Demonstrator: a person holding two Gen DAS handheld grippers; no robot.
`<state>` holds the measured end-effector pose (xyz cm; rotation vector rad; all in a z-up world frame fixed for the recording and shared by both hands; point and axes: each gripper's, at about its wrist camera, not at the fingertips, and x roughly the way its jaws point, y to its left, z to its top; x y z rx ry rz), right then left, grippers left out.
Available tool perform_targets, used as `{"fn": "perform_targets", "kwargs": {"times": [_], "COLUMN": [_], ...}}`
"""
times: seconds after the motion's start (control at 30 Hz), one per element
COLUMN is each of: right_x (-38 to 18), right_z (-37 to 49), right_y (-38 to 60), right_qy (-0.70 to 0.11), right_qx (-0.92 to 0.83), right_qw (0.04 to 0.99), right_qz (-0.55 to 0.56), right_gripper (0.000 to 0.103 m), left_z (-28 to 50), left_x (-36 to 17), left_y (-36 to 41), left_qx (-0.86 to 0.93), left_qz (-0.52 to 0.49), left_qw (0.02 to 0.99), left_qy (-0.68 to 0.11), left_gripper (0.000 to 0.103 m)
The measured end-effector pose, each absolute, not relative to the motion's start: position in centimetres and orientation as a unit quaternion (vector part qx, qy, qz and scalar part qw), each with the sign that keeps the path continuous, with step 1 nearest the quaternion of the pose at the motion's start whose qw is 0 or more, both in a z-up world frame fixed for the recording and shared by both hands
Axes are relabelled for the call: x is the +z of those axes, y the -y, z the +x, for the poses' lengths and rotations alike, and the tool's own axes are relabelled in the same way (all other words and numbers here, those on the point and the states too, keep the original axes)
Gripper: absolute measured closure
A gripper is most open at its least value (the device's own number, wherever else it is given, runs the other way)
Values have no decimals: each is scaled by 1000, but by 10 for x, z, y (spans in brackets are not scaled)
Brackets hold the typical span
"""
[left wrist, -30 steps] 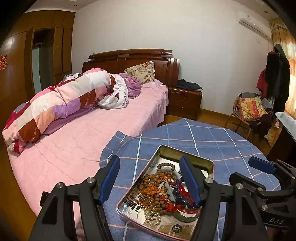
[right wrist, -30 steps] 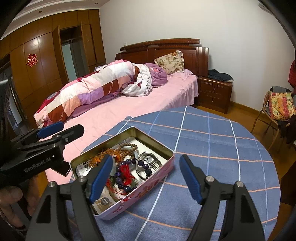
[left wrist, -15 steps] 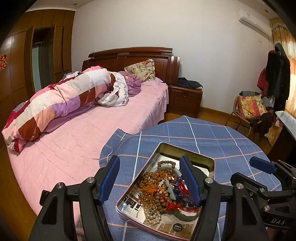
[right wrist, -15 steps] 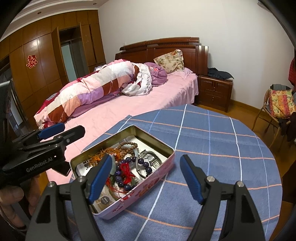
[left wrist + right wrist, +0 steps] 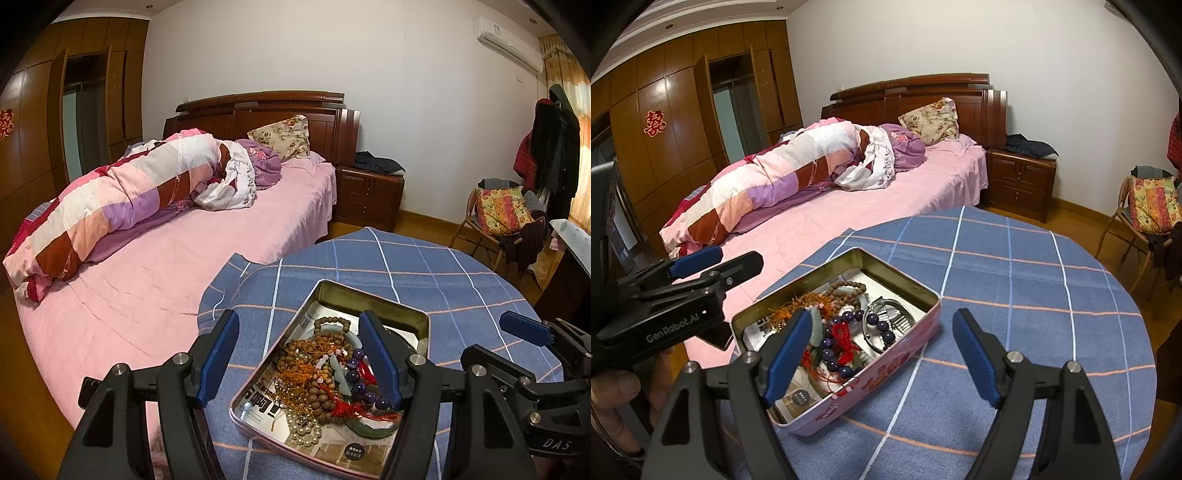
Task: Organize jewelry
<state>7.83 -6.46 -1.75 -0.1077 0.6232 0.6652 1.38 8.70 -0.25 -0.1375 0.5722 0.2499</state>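
In the left wrist view the left gripper [image 5: 299, 354] hangs over an open tin [image 5: 373, 291] on a round table with a blue checked cloth [image 5: 424, 266]; its jaws stand wide apart with nothing between them. The right blue pad [image 5: 380, 360] covers part of the tin's inside, so what lies behind it cannot be made out. The jewelry sits in a tangle in the tin: brown beads [image 5: 325, 341], purple beads [image 5: 356, 373], orange cord [image 5: 299, 373], red cord [image 5: 345, 408], pearls [image 5: 304, 430]; single pieces are hard to tell apart. The tin's near edge is cut off by the gripper's body. The right gripper [image 5: 524, 328] shows only in part at the right edge. Behind the table stand a bed [image 5: 207, 240], a nightstand [image 5: 369, 195] and a chair [image 5: 498, 218]. In the right wrist view the right gripper [image 5: 879, 354] is also spread wide and empty, its left pad [image 5: 786, 354] over the tin's [image 5: 897, 354] near corner and hiding some of the jewelry. The purple beads [image 5: 834, 354] and a metal bangle [image 5: 886, 325] show beside it. The left gripper [image 5: 698, 258] juts in from the left, seen side-on beside the tin, with a hand [image 5: 617, 398] partly cut off below it.
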Motion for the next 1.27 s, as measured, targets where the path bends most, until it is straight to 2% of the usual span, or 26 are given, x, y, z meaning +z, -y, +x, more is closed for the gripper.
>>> {"fn": "perform_targets", "kwargs": {"times": [1.13, 1.27], "right_x": [-20, -22], "right_z": [78, 79], "right_y": [68, 69], "right_qy": [-300, -300], "right_qx": [313, 309], "right_qw": [900, 901], "right_qz": [-48, -49], "right_gripper": [21, 17], "left_z": [19, 18], "left_x": [-8, -7], "left_y": [-84, -84], "left_qx": [131, 128], "left_qz": [-54, -51], "left_qw": [947, 948], "left_qy": [-289, -287], "left_gripper": [34, 34]}}
